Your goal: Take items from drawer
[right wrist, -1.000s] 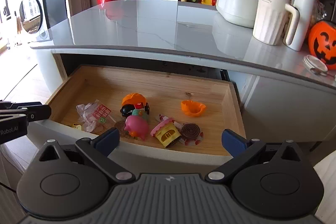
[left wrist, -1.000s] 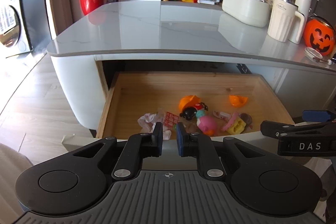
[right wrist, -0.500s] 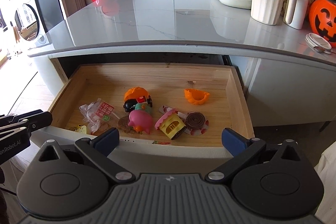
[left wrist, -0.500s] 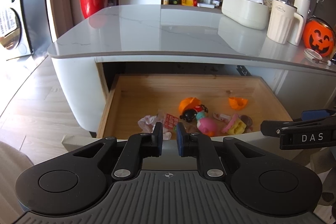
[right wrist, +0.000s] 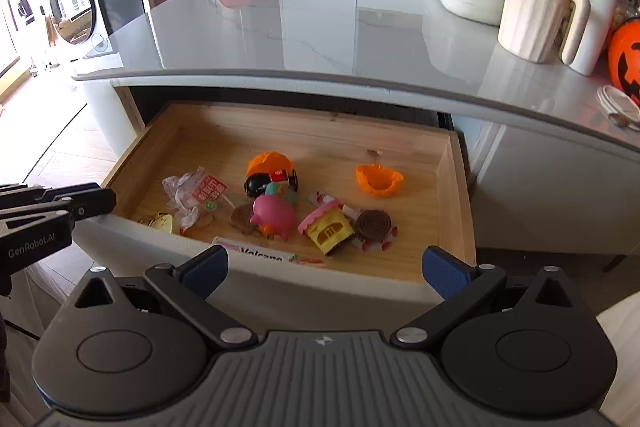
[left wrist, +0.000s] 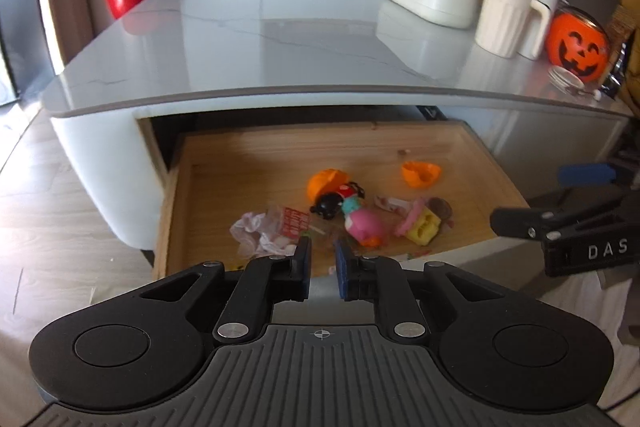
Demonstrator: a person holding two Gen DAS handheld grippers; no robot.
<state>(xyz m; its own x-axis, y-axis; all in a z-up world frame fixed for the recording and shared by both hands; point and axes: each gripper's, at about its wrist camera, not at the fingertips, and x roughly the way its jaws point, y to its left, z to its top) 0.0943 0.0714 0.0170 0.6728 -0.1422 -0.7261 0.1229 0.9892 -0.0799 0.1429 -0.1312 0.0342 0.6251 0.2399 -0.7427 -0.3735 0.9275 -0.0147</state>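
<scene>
I'm over the open wooden drawer, pulled out from under the grey marble-look surface — everything is still inside it. My right gripper has its blue-padded fingers spread wide and holds nothing. My left gripper has its fingers nearly closed, a narrow gap between them, empty too. Straight ahead and below the right fingers lies the cluster: the pink pig toy, the yellow toy house with a pink roof beside it, the brown swirl candy touching that. The crinkled clear wrapper with a red label sits nearer my left. The house lies slanted across my fingers' line, and I judge the right the better-placed hand — open and centred.
</scene>
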